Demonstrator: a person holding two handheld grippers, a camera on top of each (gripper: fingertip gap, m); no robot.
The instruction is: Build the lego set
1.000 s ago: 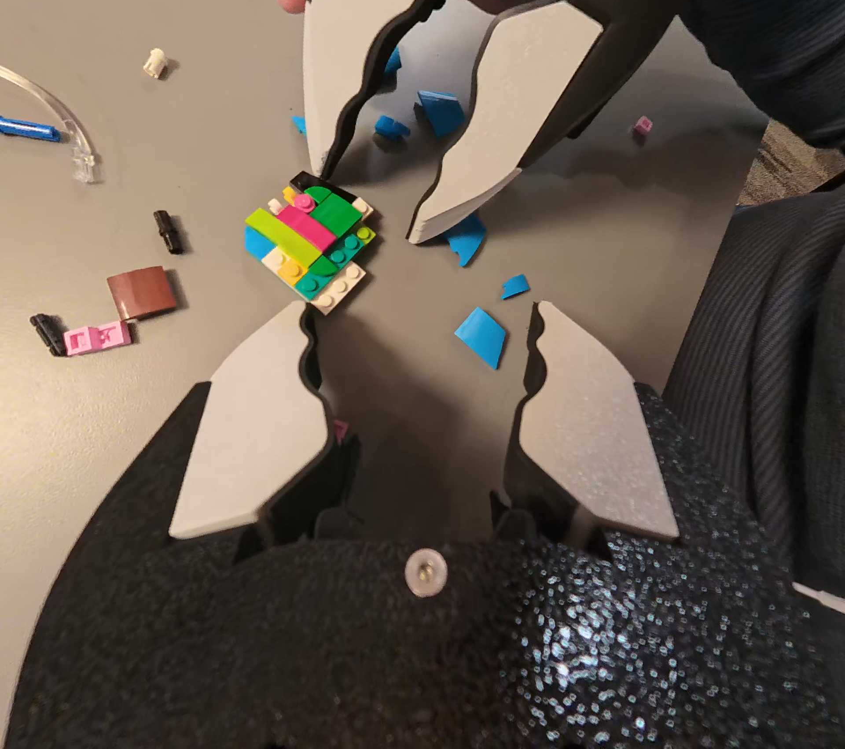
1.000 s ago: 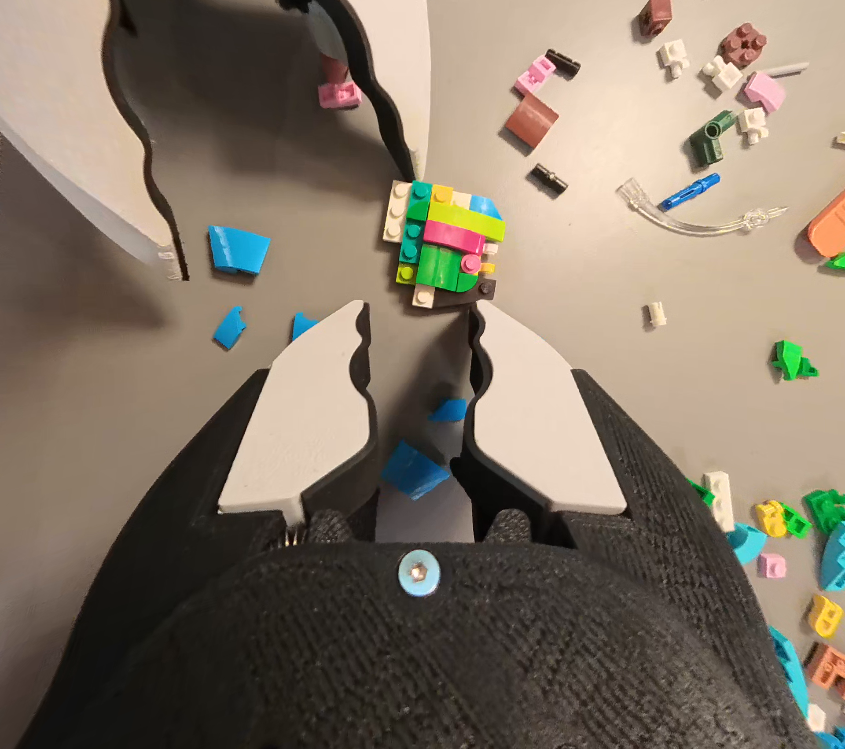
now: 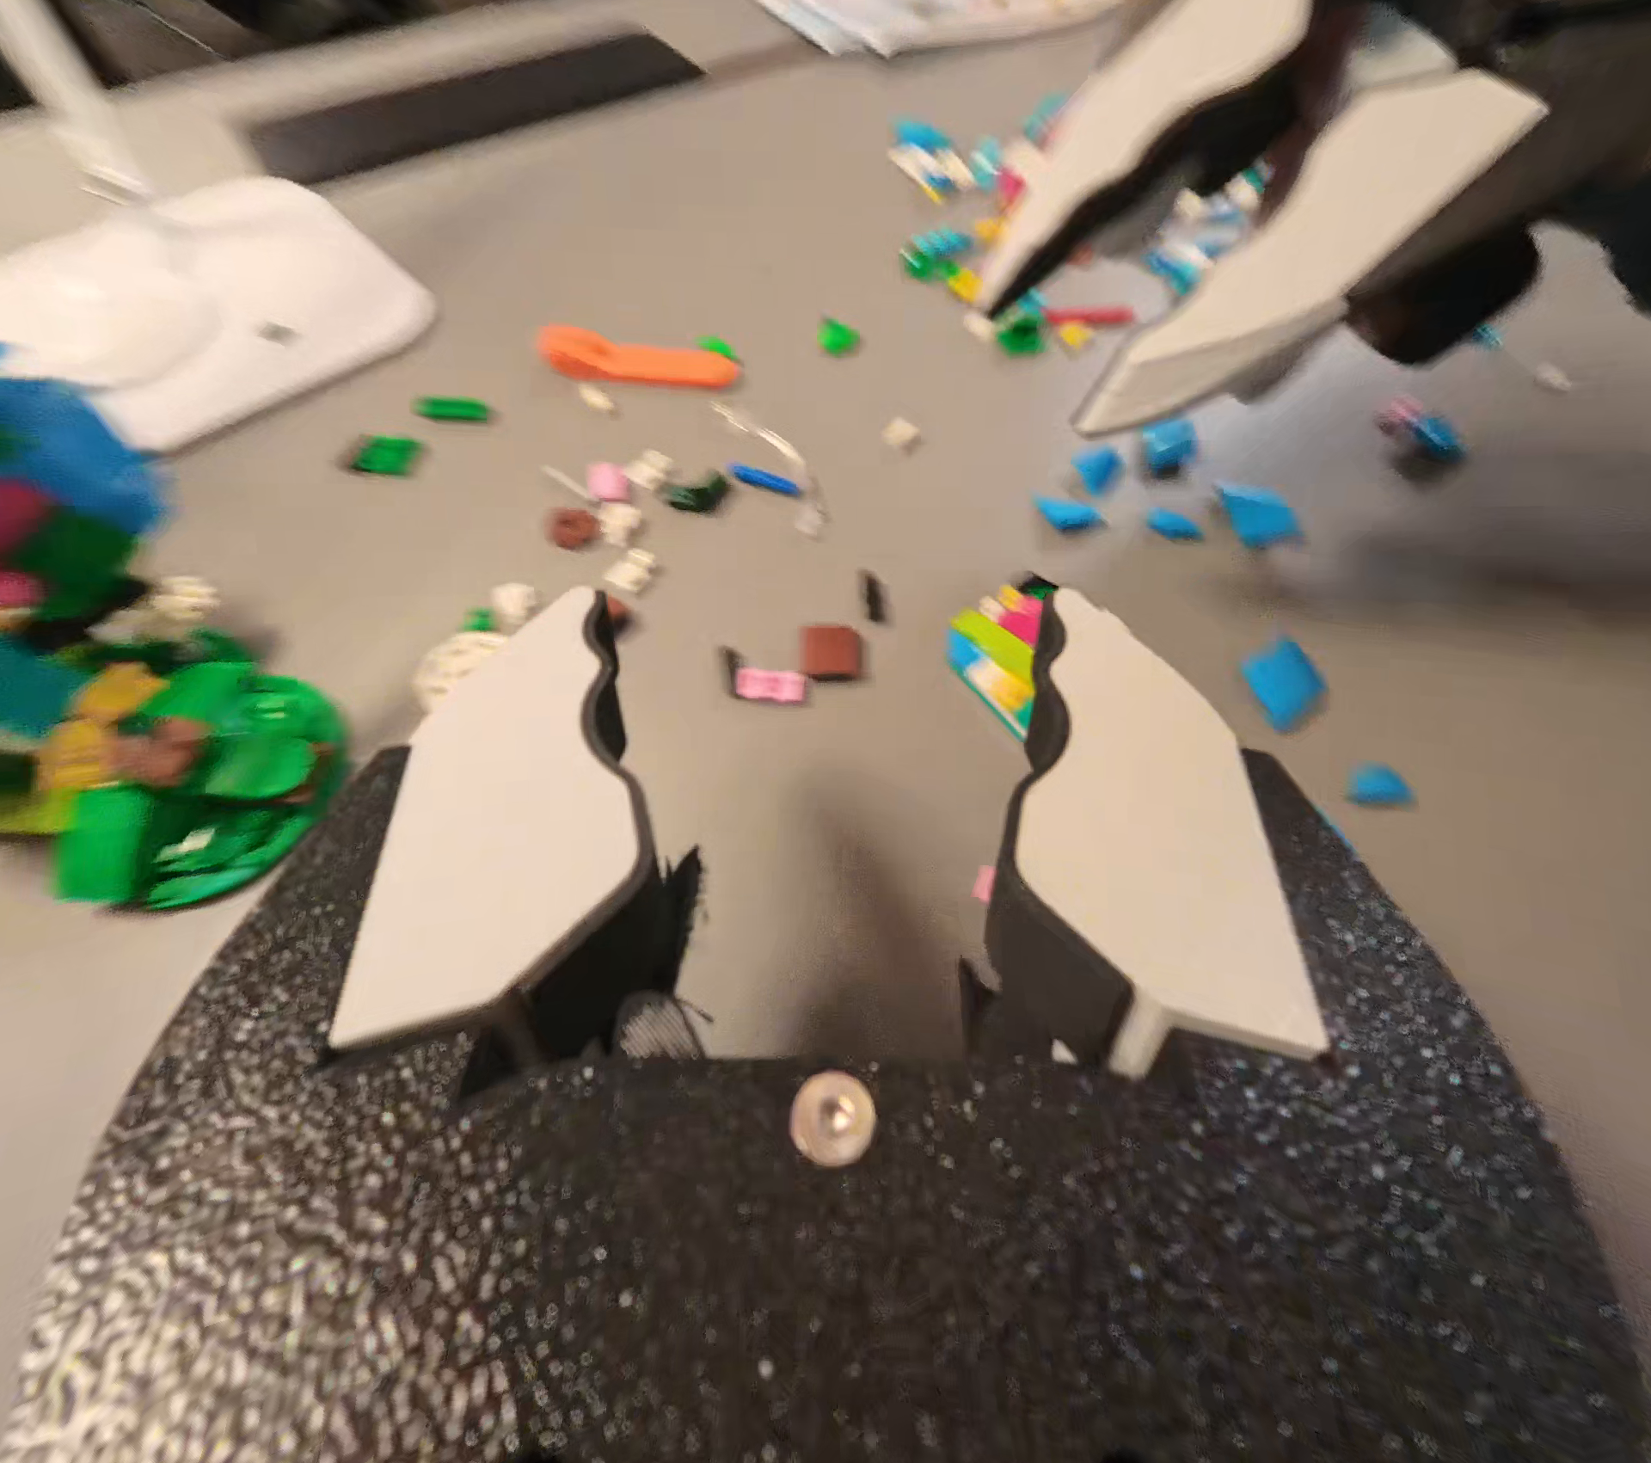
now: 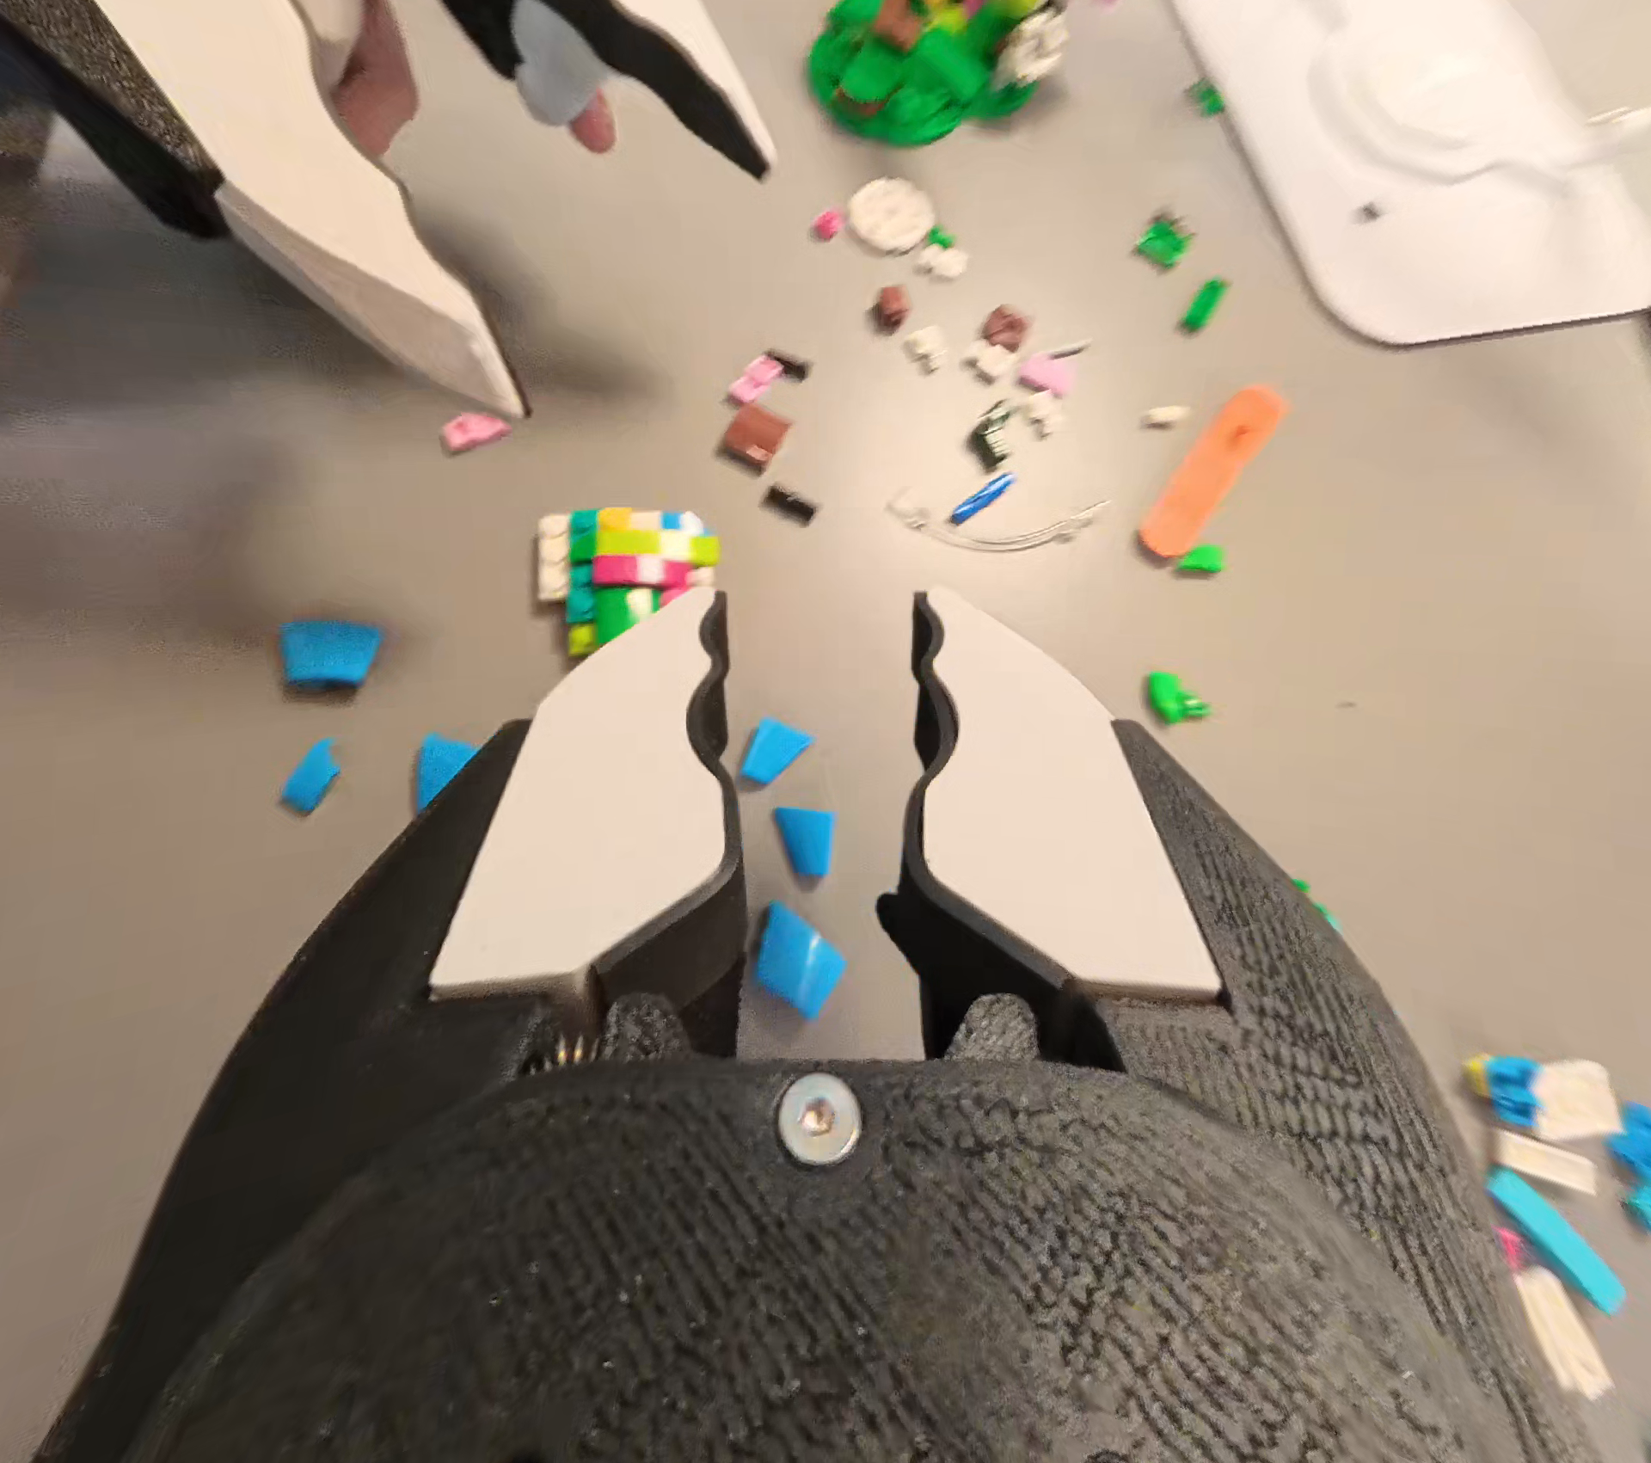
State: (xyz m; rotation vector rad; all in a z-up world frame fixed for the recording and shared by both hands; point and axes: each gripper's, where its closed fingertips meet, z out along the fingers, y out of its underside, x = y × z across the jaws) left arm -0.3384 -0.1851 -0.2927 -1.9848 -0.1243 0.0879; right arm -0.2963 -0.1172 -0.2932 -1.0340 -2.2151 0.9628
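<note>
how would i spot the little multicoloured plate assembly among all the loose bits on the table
Start at the white stand base at the far right of the grey table and come back toward the right gripper. Just left of its left fingertip lies the small flat assembly. Unlike the single-colour loose pieces around it, it is a striped patch of lime, magenta, teal and white plates joined together.

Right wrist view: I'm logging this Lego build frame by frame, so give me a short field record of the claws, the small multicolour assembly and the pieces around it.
left claw: open, empty, above table
right claw: open, empty
multicolour assembly: flat on grey table, beside the right claw's left fingertip, ungripped
blue wedge pieces: scattered loose near right claw
orange brick separator: lying to the right
finished green-based model: standing at far side
image: motion-blurred
</note>
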